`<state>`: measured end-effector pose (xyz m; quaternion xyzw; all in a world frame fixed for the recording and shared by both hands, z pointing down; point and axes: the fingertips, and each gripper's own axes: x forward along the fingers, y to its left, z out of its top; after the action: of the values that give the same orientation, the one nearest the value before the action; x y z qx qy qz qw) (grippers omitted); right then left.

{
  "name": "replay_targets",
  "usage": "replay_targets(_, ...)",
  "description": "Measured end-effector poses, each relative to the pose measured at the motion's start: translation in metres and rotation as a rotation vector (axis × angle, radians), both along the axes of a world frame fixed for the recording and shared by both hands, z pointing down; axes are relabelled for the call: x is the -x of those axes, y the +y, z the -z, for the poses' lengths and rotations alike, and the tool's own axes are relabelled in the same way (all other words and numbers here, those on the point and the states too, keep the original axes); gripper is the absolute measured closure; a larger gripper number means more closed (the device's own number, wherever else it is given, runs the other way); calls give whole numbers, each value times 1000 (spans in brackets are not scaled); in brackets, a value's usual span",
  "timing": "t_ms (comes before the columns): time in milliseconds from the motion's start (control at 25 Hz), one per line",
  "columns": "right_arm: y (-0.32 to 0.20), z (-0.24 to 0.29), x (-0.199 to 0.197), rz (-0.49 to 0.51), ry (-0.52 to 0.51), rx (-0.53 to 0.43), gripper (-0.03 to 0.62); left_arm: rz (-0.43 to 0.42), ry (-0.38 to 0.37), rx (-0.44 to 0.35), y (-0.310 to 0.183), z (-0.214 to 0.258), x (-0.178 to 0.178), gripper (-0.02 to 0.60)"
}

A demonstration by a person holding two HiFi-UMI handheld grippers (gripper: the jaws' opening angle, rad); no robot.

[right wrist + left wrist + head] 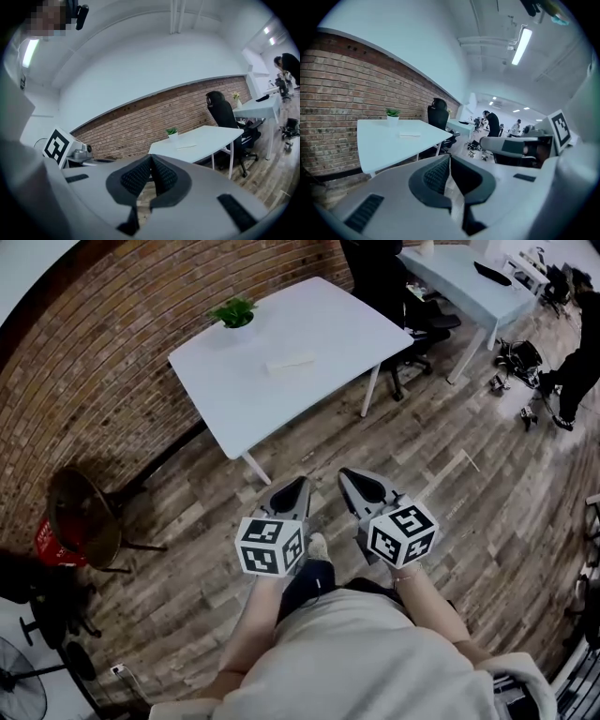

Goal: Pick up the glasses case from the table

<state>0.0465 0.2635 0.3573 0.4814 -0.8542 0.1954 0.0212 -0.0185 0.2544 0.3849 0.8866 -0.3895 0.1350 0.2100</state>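
Observation:
A pale, flat glasses case (290, 363) lies near the middle of a white table (328, 329) ahead of me; it also shows in the left gripper view (409, 135) and the right gripper view (186, 146). My left gripper (302, 487) and right gripper (349, 476) hang side by side over the wooden floor, well short of the table's near corner. Both are shut with nothing between their jaws (449, 161) (151, 161).
A small potted plant (234, 314) stands at the table's far left edge by the brick wall (112, 362). A black office chair (394, 287) sits behind the table, a second desk (469, 282) beyond. A round stool (84, 517) is at left. A person (577, 343) stands far right.

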Motion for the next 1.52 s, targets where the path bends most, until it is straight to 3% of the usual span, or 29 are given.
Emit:
replay_targets(160,-41,6,7,-10,9,-17,595,-21,-7,-26,-46,7,5,569)
replay_targets(440,-75,-2,11,-17,15,1,595,-48,11,5,-83,-3,10,570)
replay_targets(760,-125,-16,4,2,3,21,595,-15,8,30,-128,-17,7,569)
replay_targets(1040,-215,-22,5,78,-4,12,595,61,-12,53,-202,-29,15,569)
replay_targets(1520,-379,-24,-16,221,21,26,595,178,-24,69,-354,-27,0,569)
